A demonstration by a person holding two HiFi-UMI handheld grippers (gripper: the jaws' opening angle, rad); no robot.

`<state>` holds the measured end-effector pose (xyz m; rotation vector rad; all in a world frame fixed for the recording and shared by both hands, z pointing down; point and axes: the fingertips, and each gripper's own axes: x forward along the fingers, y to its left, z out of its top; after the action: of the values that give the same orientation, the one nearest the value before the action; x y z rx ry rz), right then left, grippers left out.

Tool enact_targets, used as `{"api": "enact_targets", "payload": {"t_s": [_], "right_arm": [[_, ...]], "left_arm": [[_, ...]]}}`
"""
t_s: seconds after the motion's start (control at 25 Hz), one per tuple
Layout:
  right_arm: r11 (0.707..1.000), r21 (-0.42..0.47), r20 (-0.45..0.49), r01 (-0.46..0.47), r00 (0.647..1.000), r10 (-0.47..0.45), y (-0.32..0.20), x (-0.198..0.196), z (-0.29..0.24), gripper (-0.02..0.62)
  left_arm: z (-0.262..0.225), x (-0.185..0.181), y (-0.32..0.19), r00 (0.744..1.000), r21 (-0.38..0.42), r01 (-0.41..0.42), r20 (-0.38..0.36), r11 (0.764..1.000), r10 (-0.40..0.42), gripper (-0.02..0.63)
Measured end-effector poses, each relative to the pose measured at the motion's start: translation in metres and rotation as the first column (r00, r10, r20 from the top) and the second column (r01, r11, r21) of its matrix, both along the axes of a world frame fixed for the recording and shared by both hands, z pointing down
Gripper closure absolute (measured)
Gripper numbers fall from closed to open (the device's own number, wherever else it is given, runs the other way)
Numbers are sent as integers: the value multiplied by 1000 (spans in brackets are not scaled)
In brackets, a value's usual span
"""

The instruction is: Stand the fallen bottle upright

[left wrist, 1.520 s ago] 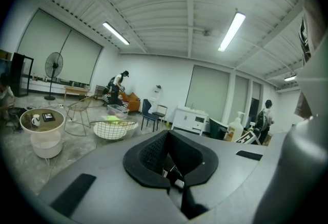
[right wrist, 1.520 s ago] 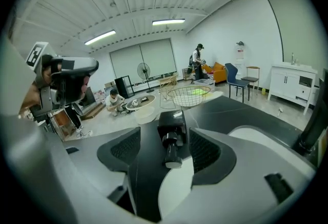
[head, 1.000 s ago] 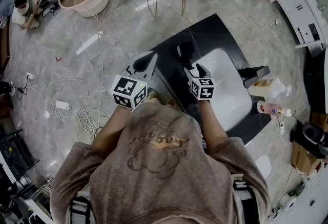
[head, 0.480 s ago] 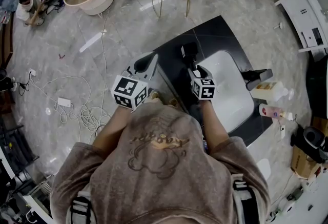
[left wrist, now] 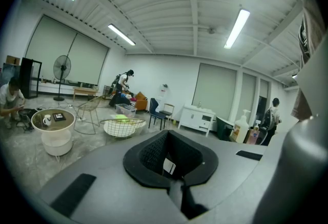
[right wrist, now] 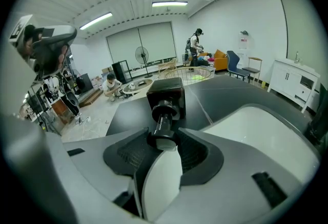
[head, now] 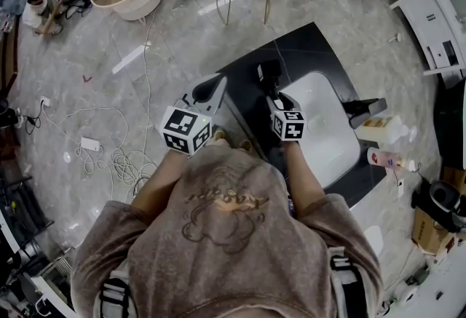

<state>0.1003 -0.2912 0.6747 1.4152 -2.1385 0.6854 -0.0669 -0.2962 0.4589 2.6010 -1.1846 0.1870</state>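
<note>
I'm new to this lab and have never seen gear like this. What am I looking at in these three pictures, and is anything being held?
There is no robot here: a person holds a two-jaw hand tool in each hand. One picture comes from a camera on the person's head, looking down past their shoulders; the marker cubes belong to the tools. The other two come from cameras riding on each tool, looking along its jaws. The person stands at a black counter with a white sink; two bottles stand by the tap. The left gripper is shut and empty. The right gripper is closed on the neck of a dark bottle, which points back at the camera, so it seems tipped over.
</note>
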Motion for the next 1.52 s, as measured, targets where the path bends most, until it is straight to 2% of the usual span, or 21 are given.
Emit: {"api": "enact_targets", "payload": {"t_s": [0.28, 1.08, 1.52], "right_arm": [[1000, 14, -1, -2, 1000, 2, -3, 0, -12, 420], [983, 180, 14, 49, 999, -52, -26, -8, -96, 420], [973, 214, 15, 80, 996, -85, -49, -16, -110, 420]], "left_arm": [[-1, -1, 0, 1000, -1, -3, -5, 1000, 3, 588], [1, 21, -5, 998, -2, -52, -37, 999, 52, 588], [3, 23, -8, 998, -5, -44, -41, 999, 43, 588]]}}
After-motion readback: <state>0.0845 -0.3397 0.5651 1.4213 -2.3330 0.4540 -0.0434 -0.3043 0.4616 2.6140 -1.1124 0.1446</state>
